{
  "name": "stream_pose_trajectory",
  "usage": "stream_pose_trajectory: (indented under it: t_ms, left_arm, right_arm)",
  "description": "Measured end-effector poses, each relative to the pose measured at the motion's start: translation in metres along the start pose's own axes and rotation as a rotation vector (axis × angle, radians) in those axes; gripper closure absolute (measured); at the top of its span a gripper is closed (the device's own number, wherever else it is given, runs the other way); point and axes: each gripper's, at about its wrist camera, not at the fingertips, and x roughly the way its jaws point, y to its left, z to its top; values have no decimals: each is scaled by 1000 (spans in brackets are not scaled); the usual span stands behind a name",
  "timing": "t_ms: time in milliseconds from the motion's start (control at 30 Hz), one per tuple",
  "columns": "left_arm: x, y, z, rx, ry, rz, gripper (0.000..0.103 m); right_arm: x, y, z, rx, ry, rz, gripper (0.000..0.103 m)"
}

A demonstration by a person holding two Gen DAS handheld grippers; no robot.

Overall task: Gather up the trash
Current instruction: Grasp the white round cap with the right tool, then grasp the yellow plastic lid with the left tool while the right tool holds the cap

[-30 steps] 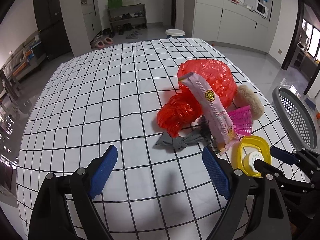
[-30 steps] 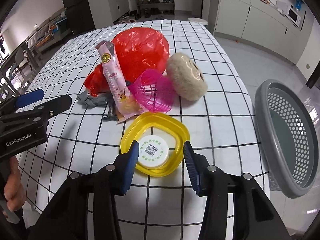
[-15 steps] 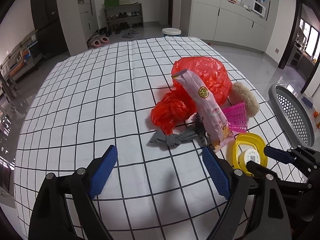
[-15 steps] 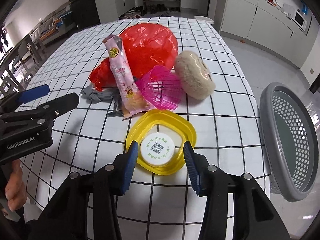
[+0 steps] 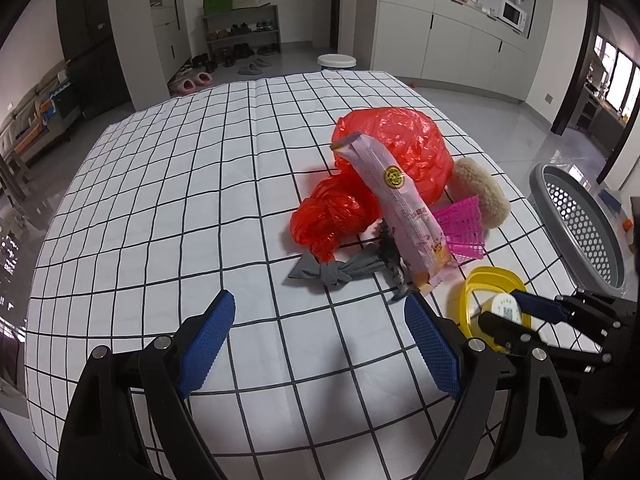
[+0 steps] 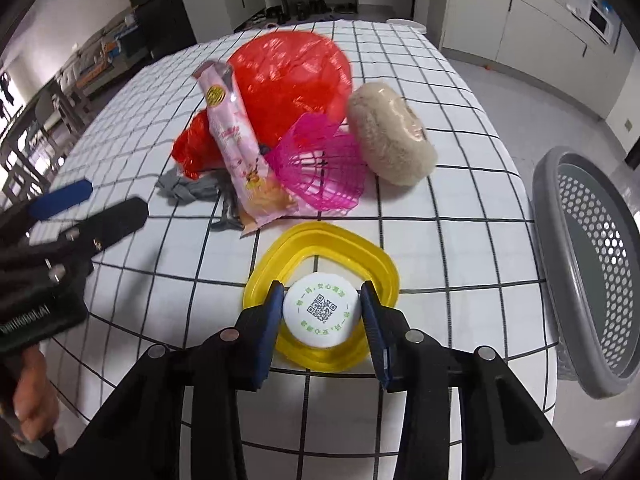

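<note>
A yellow plastic lid with a white round cap in its middle lies at the table's near right. My right gripper straddles the cap; its jaws are closing and both blue pads touch the cap's sides. Behind it lie a red plastic bag, a pink snack wrapper, a pink mesh cup, a beige round pad and a grey knotted cloth. My left gripper hovers open over bare tablecloth, short of the grey cloth. The left wrist view shows the right gripper at the cap.
A grey perforated basket stands off the table's right edge, also seen as the basket in the left wrist view. The checked tablecloth covers the table. A hand holds the left tool at the lower left.
The right jaws have narrowed from a loose straddle until the pads meet the white cap. The left gripper stays open in about the same spot.
</note>
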Motion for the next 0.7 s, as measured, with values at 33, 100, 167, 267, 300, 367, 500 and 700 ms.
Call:
stream_pose_trajectory:
  t_ms: [33, 100, 167, 267, 300, 367, 500, 700]
  left_arm:
    - [0, -2, 0, 3, 0, -3, 18]
    - [-1, -6, -1, 10, 3, -11, 18]
    - [-2, -14, -1, 23, 7, -29, 18]
    - [-1, -27, -2, 45, 18, -59, 18]
    - [-1, -30, -2, 52, 21, -67, 18]
    - [1, -40, -2, 72, 28, -89, 18]
    - [5, -63, -1, 111, 53, -167, 16]
    - [11, -94, -3, 172, 77, -219, 13]
  right_arm:
    - [-1, -3, 3, 5, -7, 3, 65]
    - [-11, -9, 3, 24, -33, 6, 65]
    - [-20, -14, 4, 39, -52, -4, 65]
    - [-34, -32, 4, 79, -72, -48, 65]
    - [-38, -41, 2, 100, -77, -64, 65]
    - [-45, -56, -3, 141, -84, -90, 65]
    - [-53, -88, -15, 226, -80, -142, 65]
    - [-59, -115, -34, 300, -73, -187, 65]
